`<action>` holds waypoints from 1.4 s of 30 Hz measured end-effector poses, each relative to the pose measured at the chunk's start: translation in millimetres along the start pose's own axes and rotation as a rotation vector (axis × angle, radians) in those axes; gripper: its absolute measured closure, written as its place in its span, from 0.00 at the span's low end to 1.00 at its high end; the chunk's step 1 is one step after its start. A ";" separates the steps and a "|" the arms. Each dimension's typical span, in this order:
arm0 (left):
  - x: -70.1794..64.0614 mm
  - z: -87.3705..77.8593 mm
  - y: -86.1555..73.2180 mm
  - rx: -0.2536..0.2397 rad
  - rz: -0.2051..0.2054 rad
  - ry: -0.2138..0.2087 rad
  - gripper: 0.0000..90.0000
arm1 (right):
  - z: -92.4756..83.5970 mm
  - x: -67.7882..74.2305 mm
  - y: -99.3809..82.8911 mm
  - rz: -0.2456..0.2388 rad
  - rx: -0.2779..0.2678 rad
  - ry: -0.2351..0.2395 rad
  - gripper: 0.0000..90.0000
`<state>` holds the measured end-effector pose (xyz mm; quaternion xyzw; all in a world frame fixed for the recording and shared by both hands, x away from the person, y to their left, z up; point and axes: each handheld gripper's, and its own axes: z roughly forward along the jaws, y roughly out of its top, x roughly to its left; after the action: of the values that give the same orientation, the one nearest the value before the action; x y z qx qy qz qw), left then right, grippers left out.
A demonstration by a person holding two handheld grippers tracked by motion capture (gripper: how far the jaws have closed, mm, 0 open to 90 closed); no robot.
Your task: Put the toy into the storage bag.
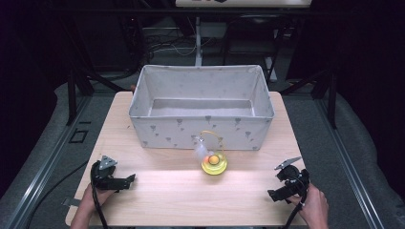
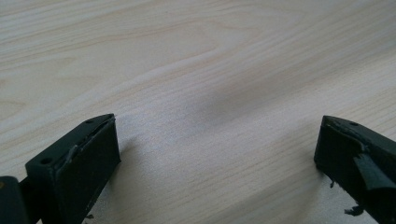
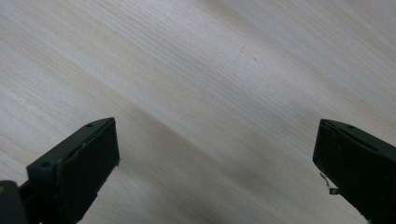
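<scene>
High view: toy (image 1: 213,161) sits at table (image 1: 191,200) centre, just at 6 o'clock of the fabric bin (image 1: 202,107); left gripper (image 1: 125,181) at 8, right gripper (image 1: 277,192) at 4, both well apart from it. It looks light, clear, likely slippery; its thin yellow loop seems the best hold.

Left gripper view: jaws wide over bare wood.

Right gripper view: jaws wide, nothing held.

Grey fabric bin (image 1: 200,131) and small yellow toy (image 1: 214,163) on wooden table (image 1: 191,195).
</scene>
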<state>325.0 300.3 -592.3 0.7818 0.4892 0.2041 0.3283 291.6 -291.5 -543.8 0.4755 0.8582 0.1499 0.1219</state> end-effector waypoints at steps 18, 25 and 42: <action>-0.3 0.1 -0.2 -0.002 -0.002 0.003 0.00 | -13.8 16.4 26.0 -0.096 0.036 0.004 0.00; -0.2 0.1 -0.2 -0.002 -0.002 0.002 0.00 | -15.8 23.6 41.6 -0.152 0.056 0.017 0.00; -0.3 0.1 -0.2 -0.003 -0.002 0.003 0.00 | -14.2 46.4 84.2 -0.291 0.066 0.083 0.00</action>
<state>324.9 300.1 -592.6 0.7807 0.4901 0.2054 0.3289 328.2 -211.6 -502.3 0.3432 0.9269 0.1217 0.0912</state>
